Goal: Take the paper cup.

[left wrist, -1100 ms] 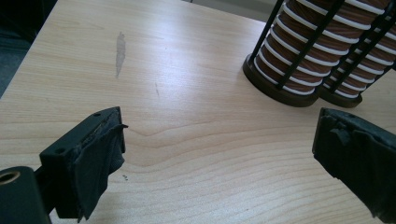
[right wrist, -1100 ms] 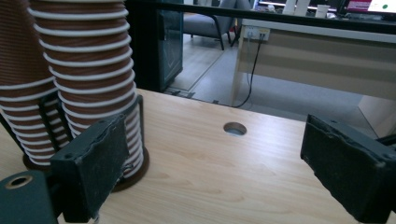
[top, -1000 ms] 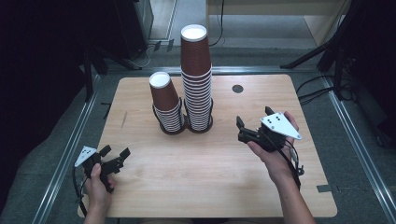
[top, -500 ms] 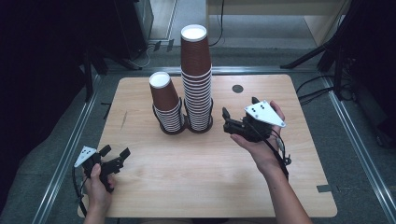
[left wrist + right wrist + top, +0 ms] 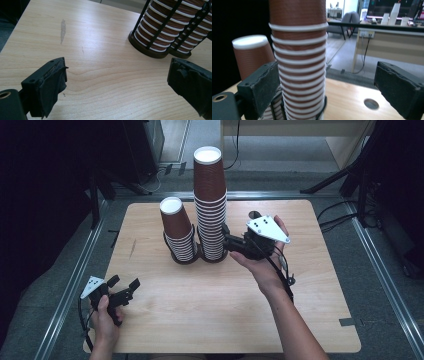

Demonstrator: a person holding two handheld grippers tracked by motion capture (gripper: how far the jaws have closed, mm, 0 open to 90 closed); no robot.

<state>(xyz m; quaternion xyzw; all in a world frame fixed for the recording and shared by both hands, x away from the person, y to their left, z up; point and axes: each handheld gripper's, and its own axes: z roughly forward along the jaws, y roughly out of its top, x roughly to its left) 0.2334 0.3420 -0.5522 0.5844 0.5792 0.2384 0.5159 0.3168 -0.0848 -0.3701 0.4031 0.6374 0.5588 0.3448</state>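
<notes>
At the light wooden bench's near-left corner, the left gripper rests with fingers released, holding nothing. A shorter stack of brown paper cups stands beside the taller brown stack. The right gripper, fingers spread, reaches that taller stack's base.

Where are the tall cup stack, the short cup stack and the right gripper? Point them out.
Tall cup stack (image 5: 210, 215), high view, on its ribbed middle.
Short cup stack (image 5: 175, 222), high view, on the top cup's brown side.
Right gripper (image 5: 226, 240), high view, between its fingertips.
</notes>
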